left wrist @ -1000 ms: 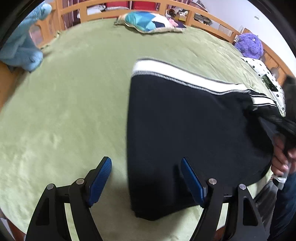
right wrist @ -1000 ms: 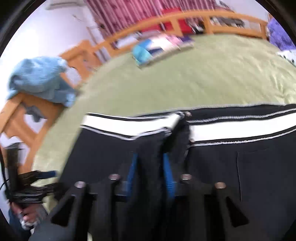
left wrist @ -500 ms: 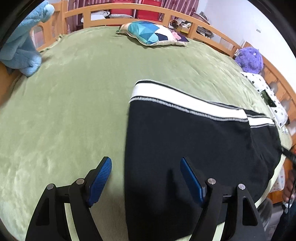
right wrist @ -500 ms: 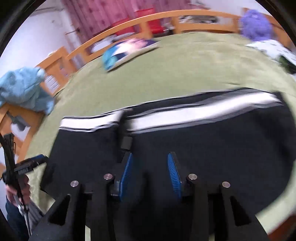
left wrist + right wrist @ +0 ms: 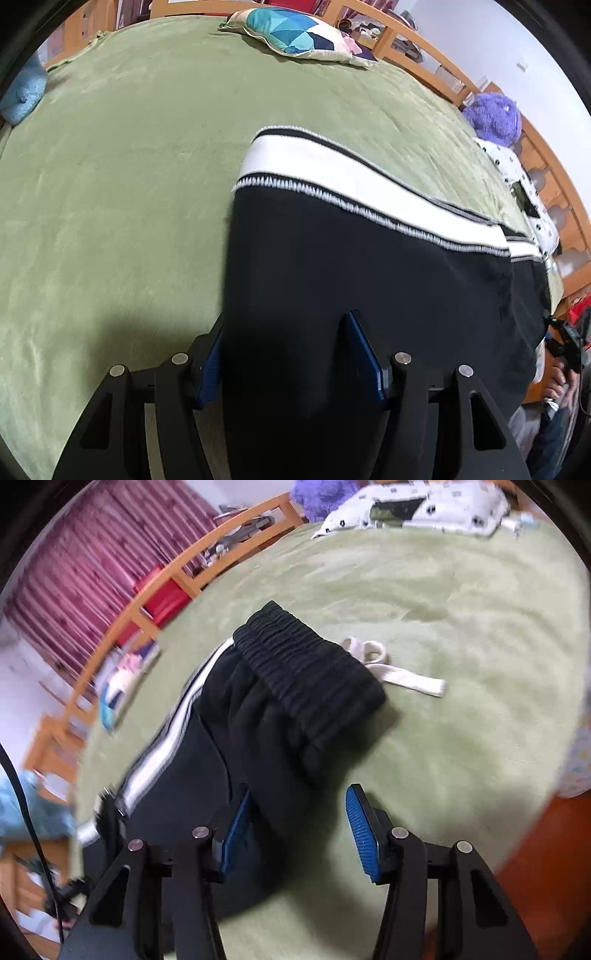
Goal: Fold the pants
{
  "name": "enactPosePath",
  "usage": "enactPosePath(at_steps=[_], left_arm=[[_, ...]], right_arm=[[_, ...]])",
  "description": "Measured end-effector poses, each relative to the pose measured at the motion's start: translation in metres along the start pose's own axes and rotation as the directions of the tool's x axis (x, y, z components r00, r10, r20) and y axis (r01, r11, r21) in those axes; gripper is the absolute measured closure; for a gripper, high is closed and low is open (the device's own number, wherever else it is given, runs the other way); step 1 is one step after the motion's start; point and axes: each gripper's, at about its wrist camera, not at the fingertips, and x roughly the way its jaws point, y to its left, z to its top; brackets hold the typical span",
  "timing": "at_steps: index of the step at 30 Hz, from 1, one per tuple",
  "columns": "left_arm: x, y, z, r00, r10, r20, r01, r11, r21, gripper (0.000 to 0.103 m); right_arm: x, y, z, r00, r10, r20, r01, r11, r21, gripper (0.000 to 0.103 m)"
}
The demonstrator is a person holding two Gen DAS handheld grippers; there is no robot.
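Black pants (image 5: 351, 280) with a white side stripe (image 5: 332, 173) lie folded lengthwise on the green bedspread (image 5: 122, 177). My left gripper (image 5: 288, 354) points down over their near end. Its jaws are closing with the black cloth between the blue pads, which still stand well apart. In the right wrist view the ribbed waistband (image 5: 310, 675) and a white drawstring (image 5: 399, 675) lie ahead. My right gripper (image 5: 299, 830) hovers over the pants (image 5: 207, 753) near the waist. Its jaws are opening, and cloth lies under the left pad (image 5: 236, 830) without being gripped.
A patterned pillow (image 5: 295, 33) lies at the far side of the bed, by the wooden rail (image 5: 424, 48). A purple plush (image 5: 491, 114) and a white spotted cushion (image 5: 424, 506) sit at one end. A blue towel (image 5: 22, 96) hangs on the rail. The bed's edge and orange floor (image 5: 535, 849) are close by.
My right gripper let go of the cloth it pinched at the stripe, opened, and swung across to the waistband end. My left gripper sank onto the pants' end and its jaws narrowed.
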Motion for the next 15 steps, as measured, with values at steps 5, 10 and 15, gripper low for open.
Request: enactPosePath(at_steps=[5, 10, 15], left_arm=[[0.007, 0.003, 0.011, 0.999, -0.040, -0.014, 0.039, 0.999, -0.025, 0.062], [-0.006, 0.000, 0.016, 0.995, -0.096, 0.030, 0.096, 0.995, 0.006, 0.094], [-0.052, 0.024, 0.031, 0.975, -0.200, 0.102, 0.206, 0.977, -0.057, 0.094]], right_arm=[[0.035, 0.002, 0.015, 0.998, 0.067, 0.007, -0.067, 0.996, 0.056, 0.047], [0.034, 0.028, 0.016, 0.996, 0.056, 0.070, -0.058, 0.998, 0.019, 0.085], [-0.009, 0.092, 0.024, 0.982, 0.101, 0.160, -0.091, 0.994, -0.064, 0.088]])
